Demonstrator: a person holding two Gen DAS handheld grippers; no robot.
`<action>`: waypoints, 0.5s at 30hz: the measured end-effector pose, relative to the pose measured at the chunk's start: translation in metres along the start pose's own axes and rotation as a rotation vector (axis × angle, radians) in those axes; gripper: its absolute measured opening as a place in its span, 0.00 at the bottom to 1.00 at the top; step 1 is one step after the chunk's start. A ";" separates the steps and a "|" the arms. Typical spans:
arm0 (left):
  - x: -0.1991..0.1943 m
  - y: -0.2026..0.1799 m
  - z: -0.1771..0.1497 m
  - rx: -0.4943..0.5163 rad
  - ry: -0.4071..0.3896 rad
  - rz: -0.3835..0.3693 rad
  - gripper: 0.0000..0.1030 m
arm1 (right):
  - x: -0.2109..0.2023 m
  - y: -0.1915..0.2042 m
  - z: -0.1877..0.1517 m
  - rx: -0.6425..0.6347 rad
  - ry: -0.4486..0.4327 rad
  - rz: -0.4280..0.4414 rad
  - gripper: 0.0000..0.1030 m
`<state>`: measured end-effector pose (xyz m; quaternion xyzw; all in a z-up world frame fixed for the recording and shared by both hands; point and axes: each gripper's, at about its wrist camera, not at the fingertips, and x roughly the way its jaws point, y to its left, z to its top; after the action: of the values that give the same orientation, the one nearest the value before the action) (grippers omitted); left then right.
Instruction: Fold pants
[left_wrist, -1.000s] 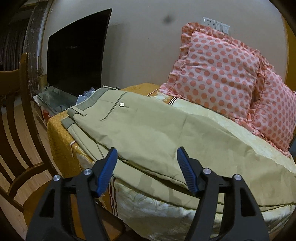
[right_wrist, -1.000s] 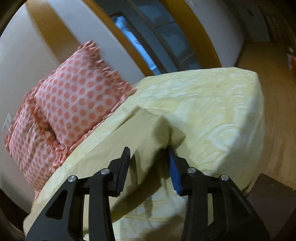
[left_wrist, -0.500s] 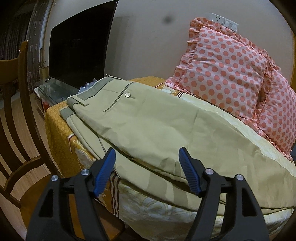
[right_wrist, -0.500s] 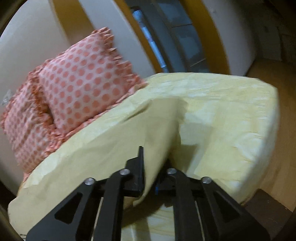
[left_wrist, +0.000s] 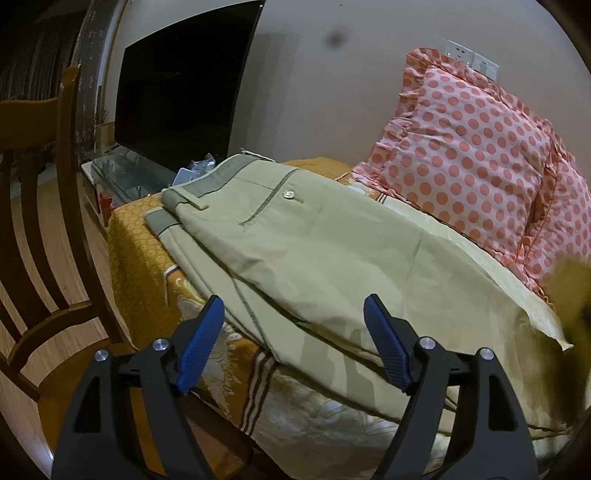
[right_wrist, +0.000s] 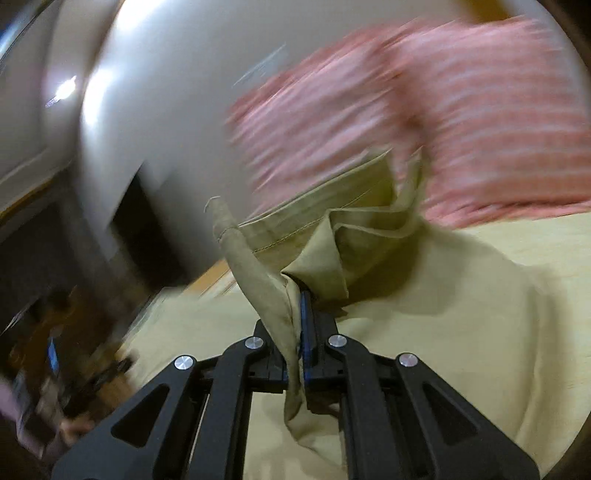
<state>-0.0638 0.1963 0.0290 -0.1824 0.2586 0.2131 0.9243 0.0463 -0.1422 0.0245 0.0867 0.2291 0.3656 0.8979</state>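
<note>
Khaki pants (left_wrist: 317, 251) lie flat along the bed, waistband at the far left end, legs running right. My left gripper (left_wrist: 295, 332) is open and empty, just in front of the pants' near edge at mid-leg. My right gripper (right_wrist: 297, 314) is shut on the hem end of the pants (right_wrist: 266, 280) and holds it lifted above the bed; the cloth bunches up in front of the jaws. This view is blurred by motion. The lifted cloth shows as a blur at the right edge of the left wrist view (left_wrist: 570, 291).
Two pink polka-dot pillows (left_wrist: 465, 147) lean on the wall behind the pants. A wooden chair (left_wrist: 40, 221) stands left of the bed. A dark TV (left_wrist: 177, 88) on a glass stand is at the far left. The bed has a yellow sheet (right_wrist: 498, 314).
My right gripper closed on the pants' hem end, lifted it and swung left toward the pillows. My left gripper stayed open, drifting slightly closer to the bed.
</note>
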 end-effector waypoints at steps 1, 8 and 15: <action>-0.001 0.004 0.000 -0.011 0.001 -0.004 0.75 | 0.028 0.020 -0.012 -0.060 0.128 0.020 0.09; 0.001 0.024 0.010 -0.078 -0.001 -0.057 0.76 | 0.028 0.048 -0.026 -0.101 0.163 0.132 0.60; 0.029 0.025 0.018 -0.135 0.096 -0.104 0.74 | 0.041 0.012 -0.034 -0.004 0.226 -0.045 0.59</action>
<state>-0.0462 0.2344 0.0219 -0.2675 0.2777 0.1730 0.9063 0.0486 -0.1053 -0.0161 0.0381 0.3299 0.3530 0.8747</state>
